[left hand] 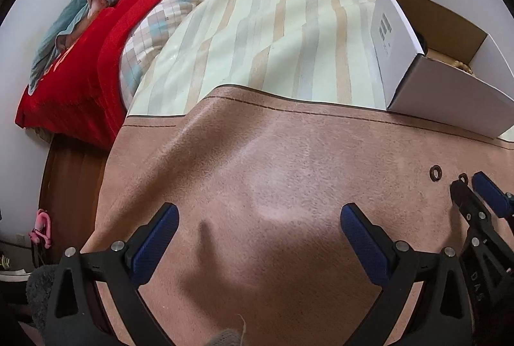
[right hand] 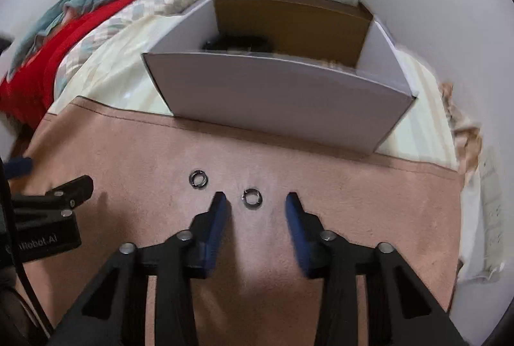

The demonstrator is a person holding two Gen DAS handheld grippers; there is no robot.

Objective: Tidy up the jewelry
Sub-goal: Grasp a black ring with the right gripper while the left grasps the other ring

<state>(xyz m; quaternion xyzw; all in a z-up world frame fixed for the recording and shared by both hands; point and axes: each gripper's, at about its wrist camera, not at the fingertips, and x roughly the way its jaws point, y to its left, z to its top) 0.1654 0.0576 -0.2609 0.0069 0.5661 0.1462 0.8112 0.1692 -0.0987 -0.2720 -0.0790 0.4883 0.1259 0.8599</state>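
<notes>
Right gripper [right hand: 256, 201]: fingers [right hand: 218, 217] are parted and straddle the near ring [right hand: 252, 194], which lies flat on the pink mat [right hand: 353, 185], just ahead of the tips and untouched; nothing is grasped. A pinch from both sides is judged next. A second ring [right hand: 199, 177] is seen up-left, nearer the left gripper [left hand: 258, 214], whose fingers are spread wide and empty. The white box [right hand: 282, 95] is set at the mat's far edge on the bed.

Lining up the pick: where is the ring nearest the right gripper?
In the right wrist view, the ring lies on the pink mat, between the right gripper's open jaws.
</notes>
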